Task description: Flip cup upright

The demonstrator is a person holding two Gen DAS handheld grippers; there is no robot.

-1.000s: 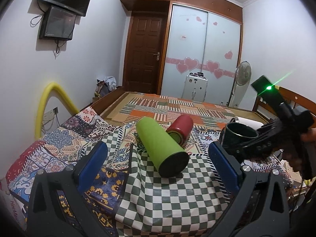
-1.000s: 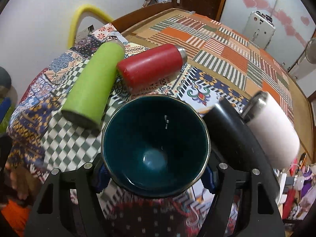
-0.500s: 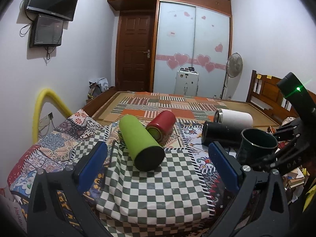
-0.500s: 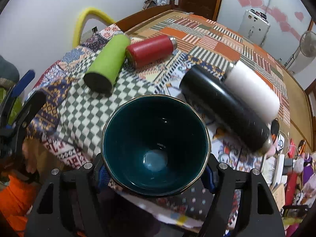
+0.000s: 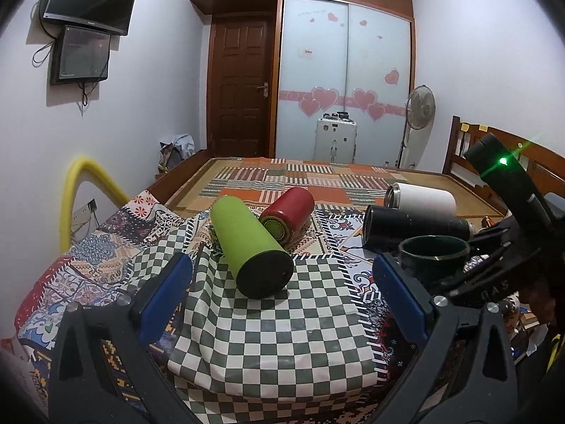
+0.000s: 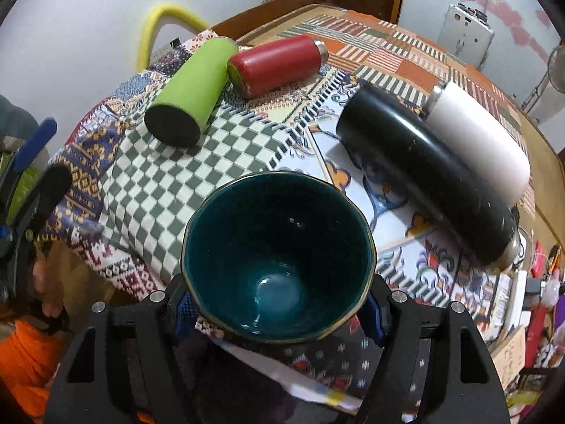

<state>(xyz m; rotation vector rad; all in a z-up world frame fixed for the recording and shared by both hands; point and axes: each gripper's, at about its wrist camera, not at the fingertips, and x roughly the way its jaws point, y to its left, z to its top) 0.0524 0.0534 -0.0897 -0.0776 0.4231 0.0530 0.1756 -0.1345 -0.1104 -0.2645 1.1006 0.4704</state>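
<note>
A dark teal cup (image 6: pixel 279 258) with a gold rim is held mouth-up between the fingers of my right gripper (image 6: pixel 279 312), above the near right edge of the patterned cloth. It also shows in the left wrist view (image 5: pixel 434 258), upright, with the right gripper (image 5: pixel 494 265) around it. My left gripper (image 5: pixel 282 296) is open and empty, over the green-checked cloth (image 5: pixel 268 325) in front of the green flask.
A green flask (image 5: pixel 250 243) and a red flask (image 5: pixel 287 217) lie on their sides at the middle. A black flask (image 5: pixel 413 228) and a white flask (image 5: pixel 423 199) lie at the right. A yellow tube (image 5: pixel 76 194) arches at the left.
My right gripper has carried the cup back toward the near right edge and a little lower. The left gripper has drawn back, so the flasks look farther away.
</note>
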